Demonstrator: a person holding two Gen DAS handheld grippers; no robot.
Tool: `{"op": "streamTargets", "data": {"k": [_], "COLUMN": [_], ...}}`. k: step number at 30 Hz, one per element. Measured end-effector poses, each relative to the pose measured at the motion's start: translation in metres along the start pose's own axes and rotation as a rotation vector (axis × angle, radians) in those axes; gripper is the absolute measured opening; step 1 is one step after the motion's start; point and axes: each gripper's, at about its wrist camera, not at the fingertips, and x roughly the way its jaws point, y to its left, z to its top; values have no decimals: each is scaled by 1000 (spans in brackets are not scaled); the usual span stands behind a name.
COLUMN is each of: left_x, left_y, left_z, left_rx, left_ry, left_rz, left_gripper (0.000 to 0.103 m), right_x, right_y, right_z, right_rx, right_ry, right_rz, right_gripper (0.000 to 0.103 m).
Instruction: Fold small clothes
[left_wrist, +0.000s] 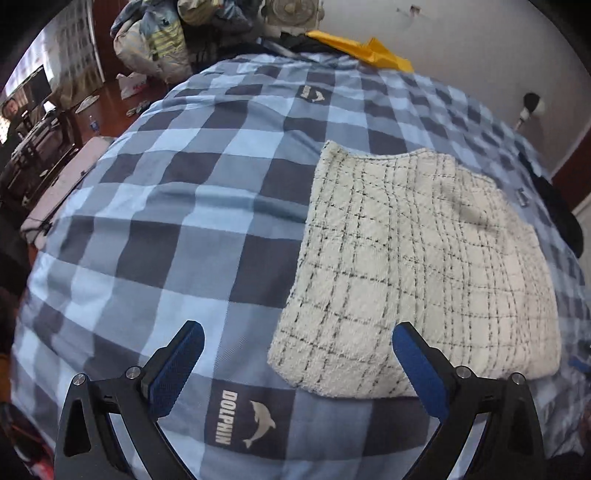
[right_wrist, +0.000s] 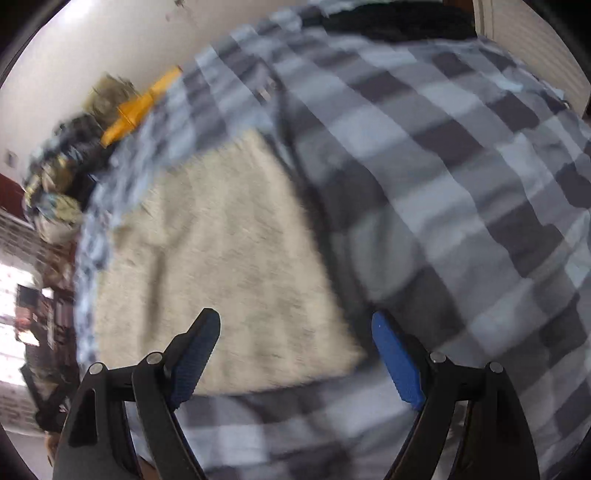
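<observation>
Cream checked garment (left_wrist: 413, 266) lies flat on the plaid bed cover (left_wrist: 166, 206), apparently folded to a neat rectangle. Left gripper (left_wrist: 297, 356) and right gripper (right_wrist: 295, 345) both hang above it, jaws wide, empty; likely lining up for an edge.

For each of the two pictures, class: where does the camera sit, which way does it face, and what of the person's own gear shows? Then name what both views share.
Left wrist: sits on the left gripper, looking steeply down at the cream checked cloth on the blue checked bedcover; both blue fingers show, spread.
Right wrist: sits on the right gripper, facing down at the same cloth, blurred; fingers spread.
Shared: cloth, bedcover, yellow item by the wall.
</observation>
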Motion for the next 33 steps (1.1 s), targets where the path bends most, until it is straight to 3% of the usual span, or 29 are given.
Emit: {"op": "streamTargets", "data": {"k": [3, 7, 11, 14, 15, 16, 18, 19, 23, 27, 33], "left_x": [13, 24, 34, 41, 43, 43, 42, 42, 49, 57, 53], "left_y": [10, 23, 21, 15, 12, 10, 5, 3, 0, -9, -12], "left_z": [-4, -6, -11, -13, -13, -12, -9, -7, -7, -13, -13], "left_rx": [-6, -17, 28, 66, 76, 86, 100, 102, 91, 149, 147], "left_ry": [53, 77, 112, 129, 128, 119, 95, 90, 118, 137, 113], "left_rz": [-1, -57, -147, -184, -176, -154, -112, -111, -135, -71, -14], "left_gripper": [103, 103, 103, 103, 103, 103, 103, 103, 103, 102, 102], "right_x": [24, 50, 69, 72, 70, 70, 77, 79, 77, 64, 67], "right_y": [-16, -14, -14, -5, 2, 15, 28, 34, 32, 13, 31], "right_z": [-1, 9, 18, 26, 27, 28, 25, 26, 28, 23, 18], "right_rx": [86, 69, 98, 80, 50, -4, -41, -51, -5, 109, 69], "right_ry": [121, 201, 255, 238, 213, 211, 229, 222, 185, 103, 83], "right_rz": [93, 58, 77, 96, 82, 71, 68, 60, 51, -16, -117], "right_gripper": [82, 82, 82, 82, 76, 49, 22, 17, 12, 9, 9]}}
